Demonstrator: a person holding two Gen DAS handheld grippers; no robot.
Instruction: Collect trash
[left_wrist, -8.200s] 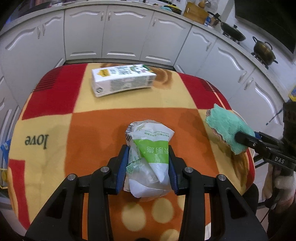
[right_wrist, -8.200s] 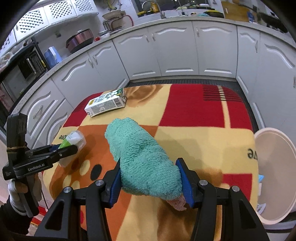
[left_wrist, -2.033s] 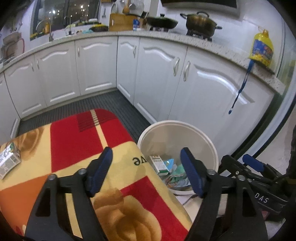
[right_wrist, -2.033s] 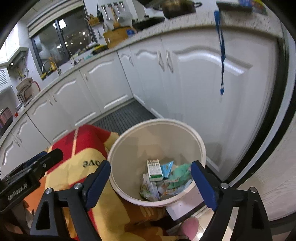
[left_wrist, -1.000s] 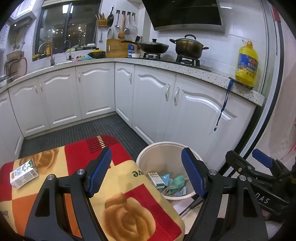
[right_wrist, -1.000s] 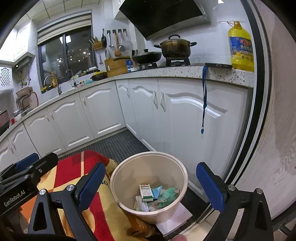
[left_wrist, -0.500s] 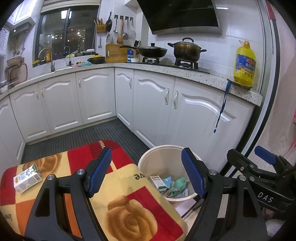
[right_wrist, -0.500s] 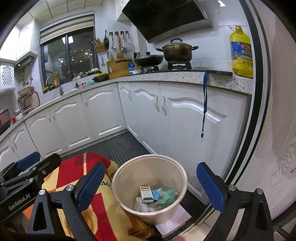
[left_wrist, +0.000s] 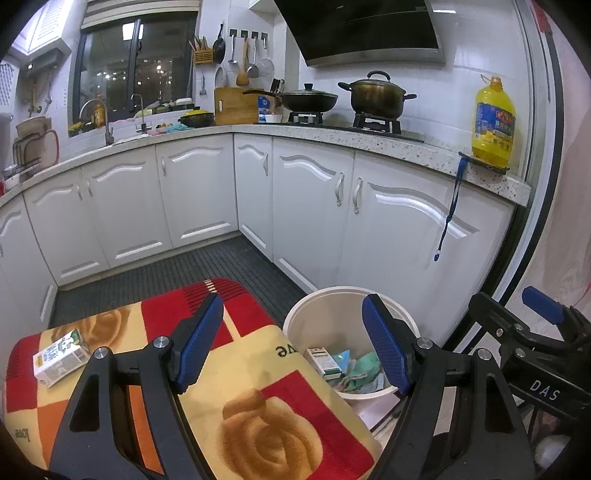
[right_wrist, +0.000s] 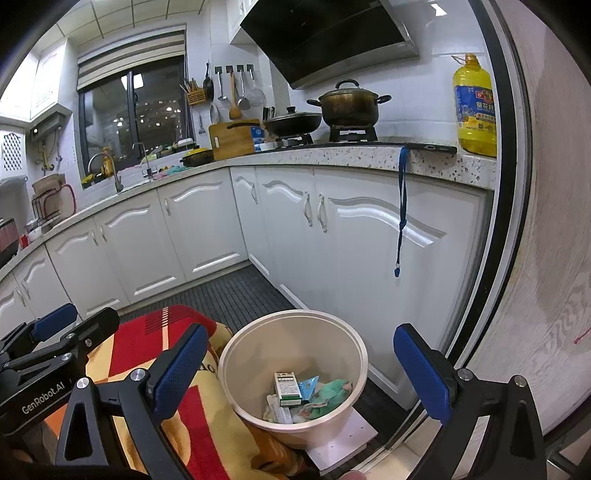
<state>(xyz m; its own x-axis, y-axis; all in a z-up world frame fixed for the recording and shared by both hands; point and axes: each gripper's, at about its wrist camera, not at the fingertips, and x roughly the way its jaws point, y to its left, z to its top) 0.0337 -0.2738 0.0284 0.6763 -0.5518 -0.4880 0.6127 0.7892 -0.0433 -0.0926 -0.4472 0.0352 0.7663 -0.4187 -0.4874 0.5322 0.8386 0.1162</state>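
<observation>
Two grippers: the left gripper (left_wrist: 291, 343) and the right gripper (right_wrist: 299, 365) both had jaws spread wide, nothing between the pads.
Bin: a white trash bin (right_wrist: 347, 343) stood on the floor just beside the table's edge, near the white cabinets (right_wrist: 369, 240).
Trash inside: a small carton (right_wrist: 286, 386), wrappers and a green cloth (right_wrist: 332, 393) lay at the bottom.
Trash left: one milk carton (left_wrist: 59, 358) lay on the patterned tablecloth (left_wrist: 266, 435), well apart from both grippers.
Open room: dark floor (left_wrist: 177, 269) ran between table and cabinets.
</observation>
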